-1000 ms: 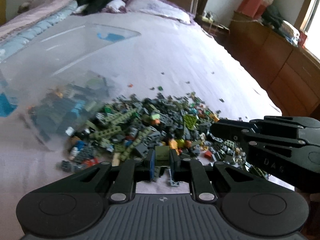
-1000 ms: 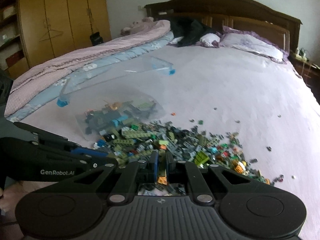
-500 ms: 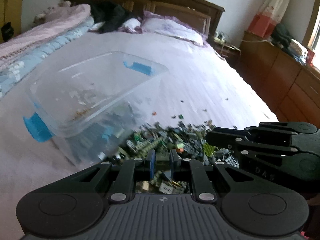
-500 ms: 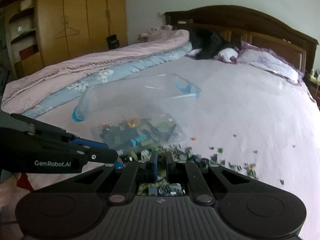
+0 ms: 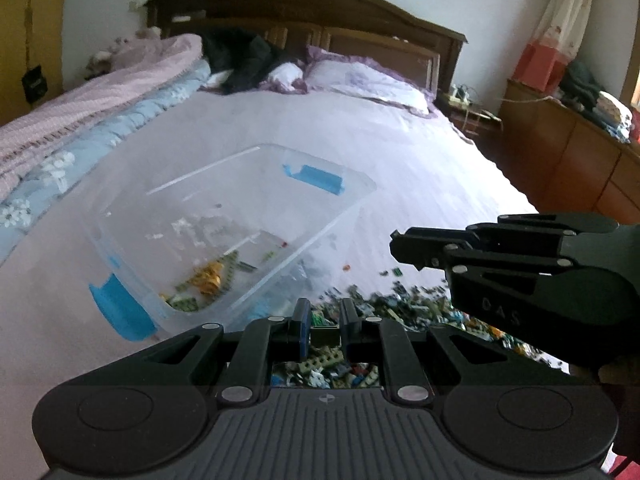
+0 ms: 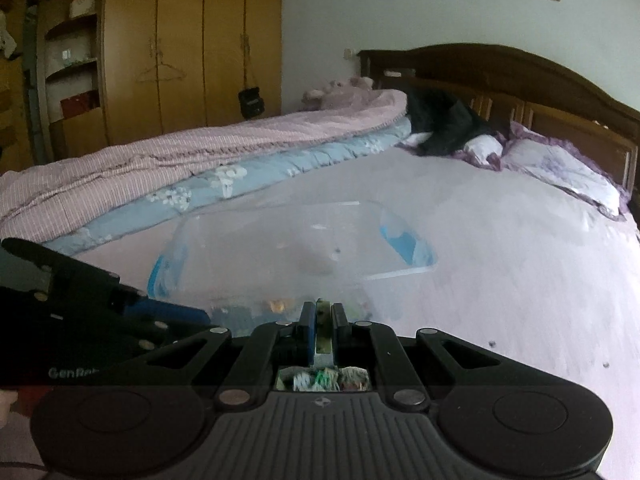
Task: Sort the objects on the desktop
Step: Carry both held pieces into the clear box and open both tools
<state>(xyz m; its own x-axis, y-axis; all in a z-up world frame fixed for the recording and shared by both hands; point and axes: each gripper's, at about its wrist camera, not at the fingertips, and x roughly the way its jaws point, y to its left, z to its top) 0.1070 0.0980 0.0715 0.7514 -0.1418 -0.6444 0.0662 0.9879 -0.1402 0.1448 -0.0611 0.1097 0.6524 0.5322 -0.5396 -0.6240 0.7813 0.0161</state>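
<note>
A clear plastic bin point(image 5: 224, 216) with blue handles lies on the bed and holds a few bricks; it also shows in the right wrist view point(image 6: 304, 240). A pile of small mixed building bricks point(image 5: 400, 308) lies beside it, on its right. My left gripper point(image 5: 324, 328) is shut on a dark olive brick point(image 5: 325, 335) above the pile's near edge. My right gripper point(image 6: 323, 330) is shut on a light olive brick point(image 6: 322, 328) above the pile, to the right of the left gripper.
The bed sheet point(image 5: 420, 168) stretches back to pillows point(image 5: 372, 84) and a wooden headboard point(image 5: 320, 12). Folded quilts point(image 6: 160, 168) lie along the left side. A wooden dresser point(image 5: 580, 152) stands right of the bed, a wardrobe point(image 6: 180, 40) at the left.
Both grippers have lifted up from the brick pile, each with a brick held. The bin now shows from higher up and the pile has dropped low in both views.
</note>
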